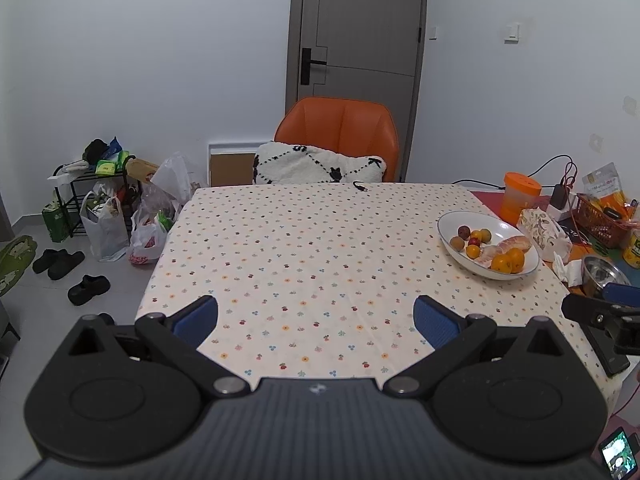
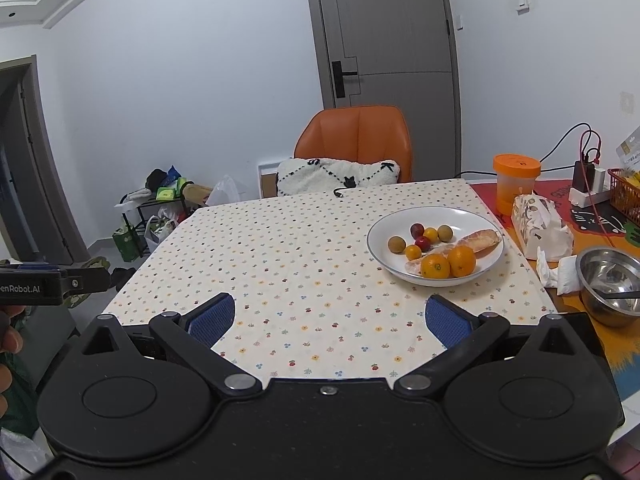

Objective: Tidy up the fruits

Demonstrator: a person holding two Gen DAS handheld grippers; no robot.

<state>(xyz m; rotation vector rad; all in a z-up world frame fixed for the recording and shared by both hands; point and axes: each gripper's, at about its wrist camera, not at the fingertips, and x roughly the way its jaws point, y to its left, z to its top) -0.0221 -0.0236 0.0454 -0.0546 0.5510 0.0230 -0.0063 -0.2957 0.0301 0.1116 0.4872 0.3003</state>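
A white bowl-like plate (image 2: 472, 216) sits on the right side of the table with two oranges (image 2: 450, 263), pomelo segments (image 2: 478, 241) and several small fruits (image 2: 418, 240). It also shows in the left wrist view (image 1: 460, 220). My left gripper (image 1: 316, 318) is open and empty above the table's near edge, left of the plate. My right gripper (image 2: 330, 320) is open and empty above the near edge, with the plate ahead and to its right.
The flowered tablecloth (image 2: 300, 248) covers the table. An orange chair (image 2: 356, 140) with a white cushion (image 2: 336, 176) stands behind. At the right are an orange-lidded cup (image 2: 515, 182), a tissue pack (image 2: 540, 228), a steel bowl (image 2: 612, 284), a basket and cables.
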